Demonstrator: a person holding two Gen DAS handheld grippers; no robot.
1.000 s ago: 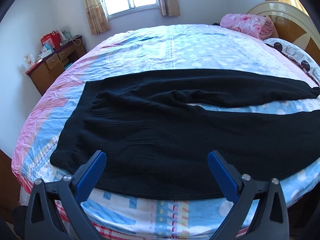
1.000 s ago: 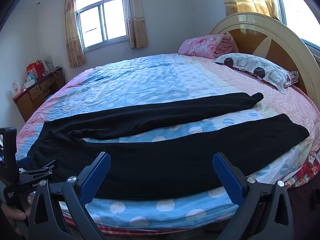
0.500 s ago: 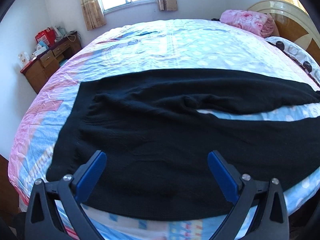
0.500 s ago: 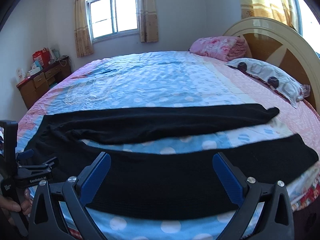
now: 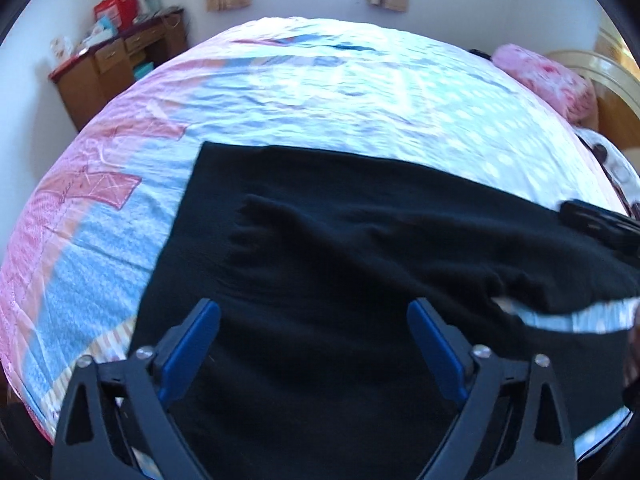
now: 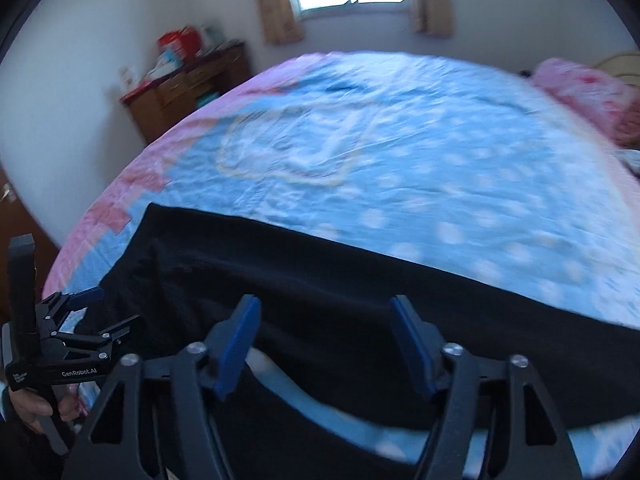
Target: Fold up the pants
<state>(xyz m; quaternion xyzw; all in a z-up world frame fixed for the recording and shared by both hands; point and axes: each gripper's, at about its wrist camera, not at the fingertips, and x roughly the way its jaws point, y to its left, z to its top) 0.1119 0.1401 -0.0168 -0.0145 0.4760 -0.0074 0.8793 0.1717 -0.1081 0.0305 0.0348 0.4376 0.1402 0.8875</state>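
Black pants point(image 5: 340, 272) lie flat across the bed, waistband to the left, the two legs running right with a strip of sheet between them. My left gripper point(image 5: 314, 316) is open and empty, low over the seat of the pants near the waistband. My right gripper point(image 6: 326, 322) is open and empty, over the crotch where the legs point(image 6: 360, 292) split. The left gripper point(image 6: 92, 312) shows at the left edge of the right wrist view, at the waistband. The right gripper point(image 5: 596, 222) shows dark at the right edge of the left wrist view.
The round bed point(image 5: 320, 92) has a blue and pink polka-dot sheet. A pink folded blanket point(image 5: 548, 80) and a wooden headboard point(image 5: 616, 76) are at the far right. A wooden dresser point(image 5: 116, 68) with clutter stands by the far left wall under a window.
Both grippers have moved forward and down toward the pants. The right gripper swung left, from over the legs to the crotch. Both stay open.
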